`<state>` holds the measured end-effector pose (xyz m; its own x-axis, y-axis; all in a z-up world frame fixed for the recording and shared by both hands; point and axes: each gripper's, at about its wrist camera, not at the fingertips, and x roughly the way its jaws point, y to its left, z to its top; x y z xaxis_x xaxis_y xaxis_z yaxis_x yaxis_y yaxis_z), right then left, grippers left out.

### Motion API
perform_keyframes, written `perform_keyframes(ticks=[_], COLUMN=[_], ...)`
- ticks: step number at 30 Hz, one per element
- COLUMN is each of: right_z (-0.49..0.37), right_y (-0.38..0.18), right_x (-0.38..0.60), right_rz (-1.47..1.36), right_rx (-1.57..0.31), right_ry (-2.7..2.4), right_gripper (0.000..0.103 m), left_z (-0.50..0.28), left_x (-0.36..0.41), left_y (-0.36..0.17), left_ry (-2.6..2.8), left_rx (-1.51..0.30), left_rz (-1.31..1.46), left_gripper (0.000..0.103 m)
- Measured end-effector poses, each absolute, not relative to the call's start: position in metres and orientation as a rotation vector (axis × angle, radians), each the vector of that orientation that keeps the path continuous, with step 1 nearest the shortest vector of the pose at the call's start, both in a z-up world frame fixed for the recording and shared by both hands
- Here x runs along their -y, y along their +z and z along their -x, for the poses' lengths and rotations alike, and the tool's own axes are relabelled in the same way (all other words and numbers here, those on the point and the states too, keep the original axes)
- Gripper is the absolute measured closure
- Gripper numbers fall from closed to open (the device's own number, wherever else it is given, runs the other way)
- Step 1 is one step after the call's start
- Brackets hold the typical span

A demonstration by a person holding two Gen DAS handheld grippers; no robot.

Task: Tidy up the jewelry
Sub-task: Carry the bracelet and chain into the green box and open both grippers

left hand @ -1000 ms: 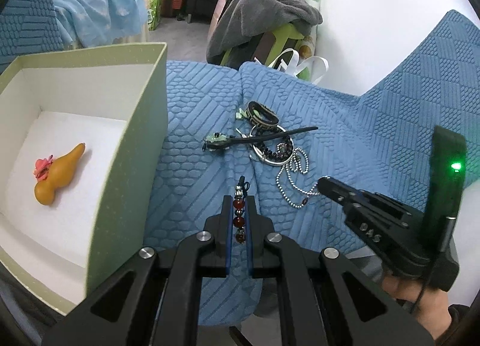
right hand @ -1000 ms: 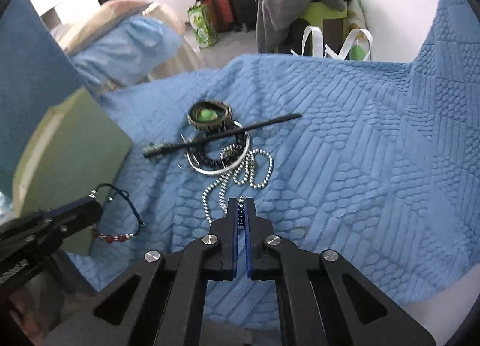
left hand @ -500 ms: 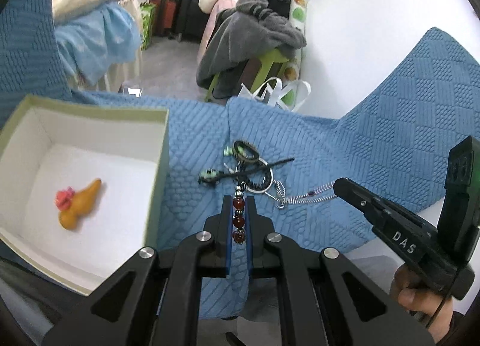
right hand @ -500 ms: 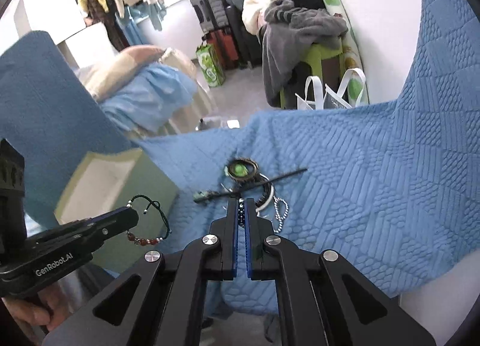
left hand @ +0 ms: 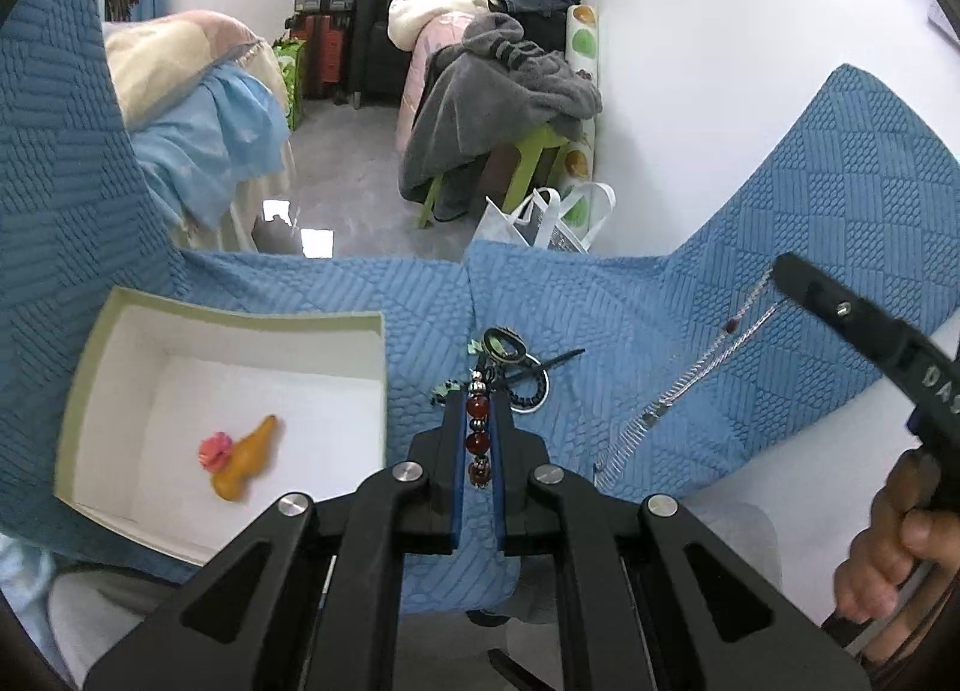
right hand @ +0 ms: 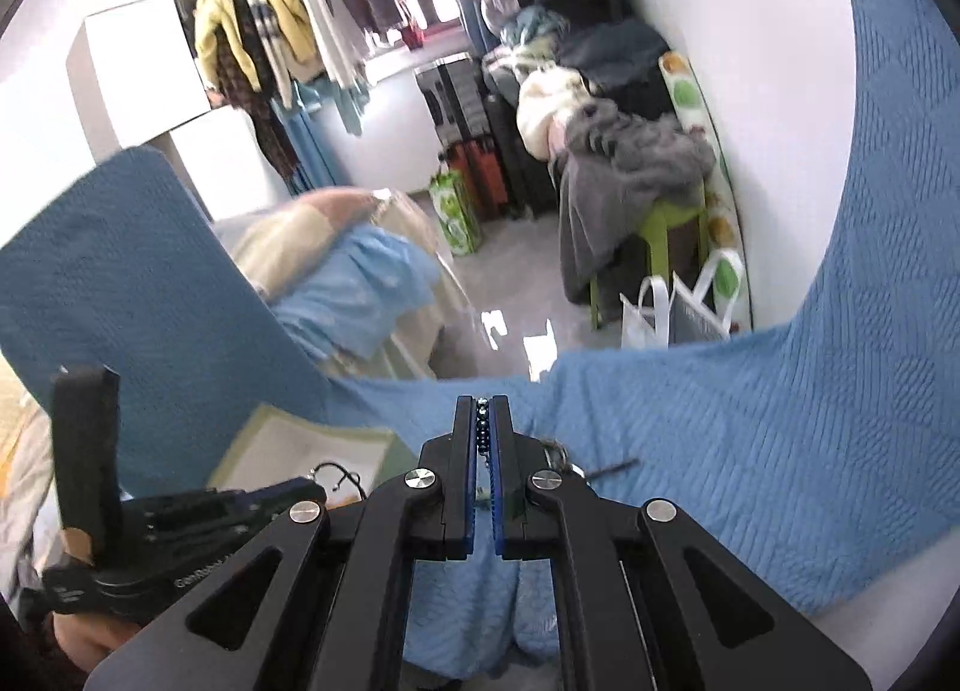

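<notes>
A bracelet of round, glossy dark-red beads spaced by small metal ones on a black cord (left hand: 478, 439) is clamped between the blue-lined pads of the black left gripper (left hand: 478, 391), the jaws nearly together on the beads. From the right wrist view a loop of the same black cord is seen hanging beyond that gripper's tip. A silver ball-chain necklace with one small red bead (left hand: 696, 373) is pinched in the fully closed black right gripper (right hand: 482, 409); its fine beads are lined up between the pads, and from the left wrist view the chain is stretched taut down to the quilted blue cloth with raised geometric stitching (left hand: 750, 247). On that cloth, near the middle, a small heap of remaining jewelry (left hand: 510, 364) is left: a round dark woven ring, coiled bangles and a thin black stick laid across them. To the left of the heap, an open square cardboard box, pale green outside and white inside (left hand: 384, 367), is set on the cloth; a smooth orange gourd-shaped charm with a pink flower (left hand: 240, 460) lies on its floor.
</notes>
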<state>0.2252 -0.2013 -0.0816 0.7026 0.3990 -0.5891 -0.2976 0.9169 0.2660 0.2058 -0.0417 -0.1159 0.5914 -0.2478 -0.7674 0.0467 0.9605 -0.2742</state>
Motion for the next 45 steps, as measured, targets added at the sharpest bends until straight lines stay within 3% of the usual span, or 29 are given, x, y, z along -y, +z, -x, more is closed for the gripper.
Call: perform_keyframes(ticks=[10,24,34,45], right_z=[-0.218,-0.216,-0.214,-0.229], right_y=[-0.021,0.019,0.007,-0.061], right_x=[0.167,0.108,0.06,0.026], right_rz=[-0.136,-0.091,-0.078,-0.069], right_rx=[-0.668,-0.646,-0.673,-0.816], right_ry=[0.431,0.456,0.46,0.436], right_gripper=[0.101,0.101,0.101,0.1], left_z=[-0.202,-0.193,-0.193,-0.207], left_x=[0.013,-0.041,-0.083,-0.109], left_y=[-0.067,-0.022,-0.031,-0.097], left_ry=[-0.152,-0.126,-0.102,-0.098], left_rx=[-0.889,-0.829,-0.828,-0.935], left_rz=[0.211,0.197,0.2,0.22], left_gripper=[0.096,0.096,0.096,0.096])
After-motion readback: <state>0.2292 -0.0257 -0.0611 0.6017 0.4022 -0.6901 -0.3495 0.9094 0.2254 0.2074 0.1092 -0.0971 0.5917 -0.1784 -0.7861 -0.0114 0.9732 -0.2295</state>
